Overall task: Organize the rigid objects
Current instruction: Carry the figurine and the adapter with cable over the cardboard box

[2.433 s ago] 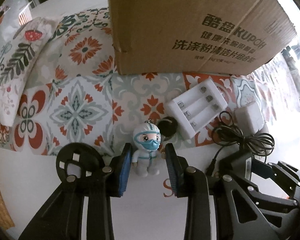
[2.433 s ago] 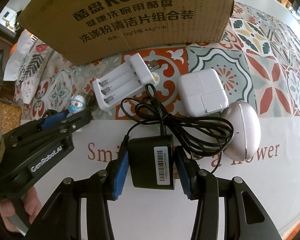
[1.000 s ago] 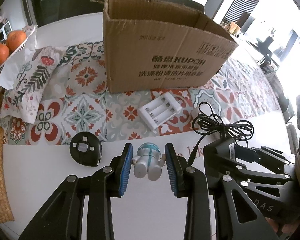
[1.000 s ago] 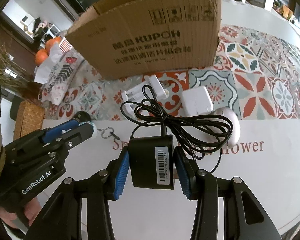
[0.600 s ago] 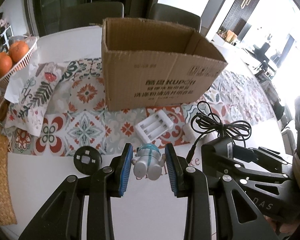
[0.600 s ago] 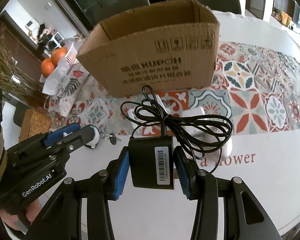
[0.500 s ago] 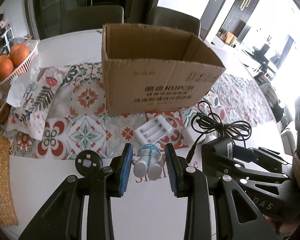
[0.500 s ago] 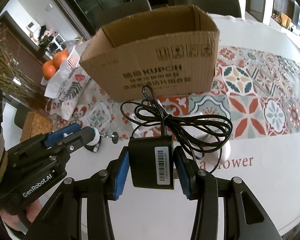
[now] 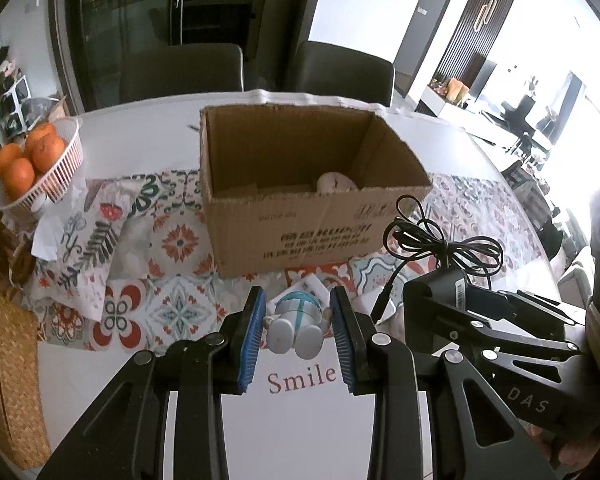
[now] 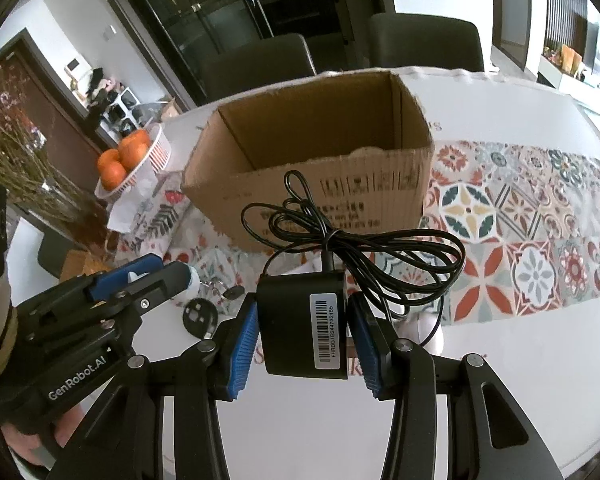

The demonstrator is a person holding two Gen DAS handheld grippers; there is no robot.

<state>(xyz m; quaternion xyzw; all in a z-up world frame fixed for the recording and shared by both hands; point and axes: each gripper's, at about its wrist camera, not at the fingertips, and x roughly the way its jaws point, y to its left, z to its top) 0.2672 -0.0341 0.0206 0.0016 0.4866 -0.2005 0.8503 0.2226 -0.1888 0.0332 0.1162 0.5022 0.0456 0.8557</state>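
Above the tabletop, both loads have been lifted since a second ago: left tool (image 9: 296, 332) clamped on figurine (image 9: 298, 326), right tool (image 10: 302, 344) clamped on adapter (image 10: 302, 324). Box (image 9: 300, 216) opening now exposed; drop-in judged next.

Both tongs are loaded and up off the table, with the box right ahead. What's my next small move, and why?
Probably carry both forward over the open cardboard box. The left tongs are shut on the masked figurine, the right tongs on the black power adapter, whose coiled cable hangs loose before the box's near wall, so keep it above the rim.
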